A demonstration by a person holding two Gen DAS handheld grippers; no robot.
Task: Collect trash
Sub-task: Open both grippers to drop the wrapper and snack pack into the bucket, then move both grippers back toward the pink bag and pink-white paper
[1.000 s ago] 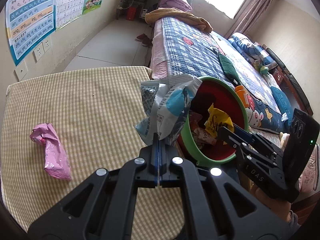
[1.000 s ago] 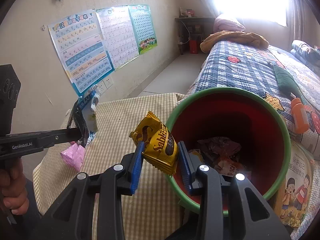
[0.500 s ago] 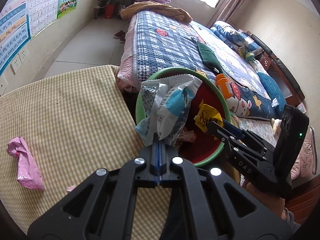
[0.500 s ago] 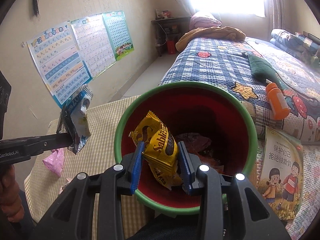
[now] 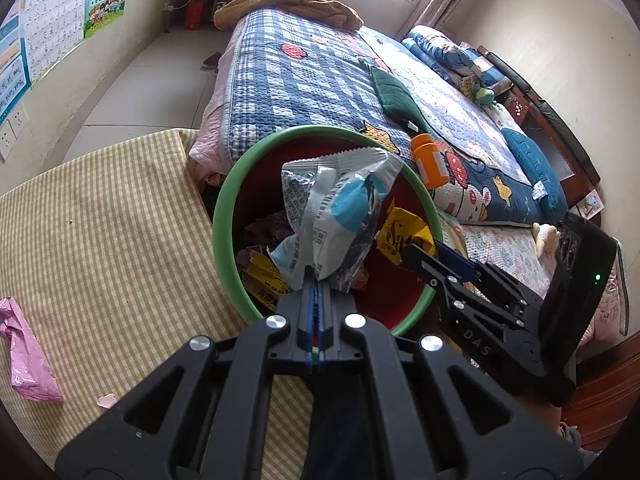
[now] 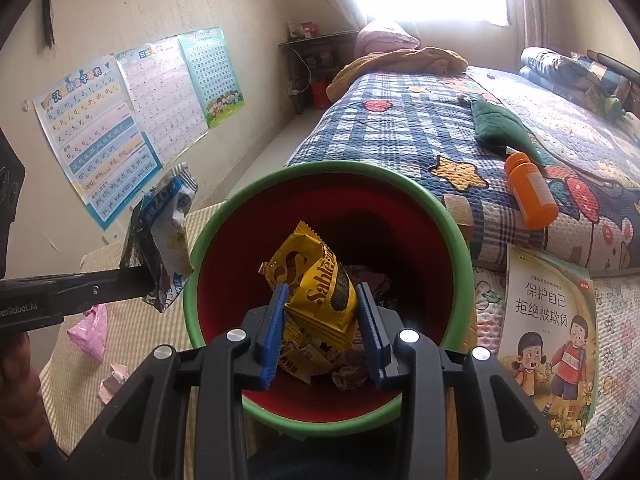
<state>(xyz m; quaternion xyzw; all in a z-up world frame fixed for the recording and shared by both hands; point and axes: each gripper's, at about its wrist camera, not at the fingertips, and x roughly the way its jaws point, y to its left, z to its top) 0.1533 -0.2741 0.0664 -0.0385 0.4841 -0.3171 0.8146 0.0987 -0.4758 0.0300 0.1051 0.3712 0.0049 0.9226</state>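
A red bin with a green rim (image 5: 224, 216) (image 6: 452, 216) stands between the table and the bed, with several wrappers inside. My left gripper (image 5: 316, 280) is shut on a silver and blue snack bag (image 5: 336, 208) and holds it over the bin's near edge; it also shows in the right wrist view (image 6: 168, 240). My right gripper (image 6: 324, 320) is shut on a yellow Sablés wrapper (image 6: 316, 284) and holds it above the bin's opening; the wrapper also shows in the left wrist view (image 5: 404, 236).
A pink wrapper (image 5: 24, 356) (image 6: 90, 330) and a small pink scrap (image 5: 106, 400) lie on the checked tablecloth (image 5: 100, 240). An orange bottle (image 6: 530, 192) and a picture book (image 6: 548, 344) lie on the bed beside the bin.
Both grippers have moved with their wrappers from beside the bin to over its opening. The pink wrapper has slid toward the left edge of the left wrist view.
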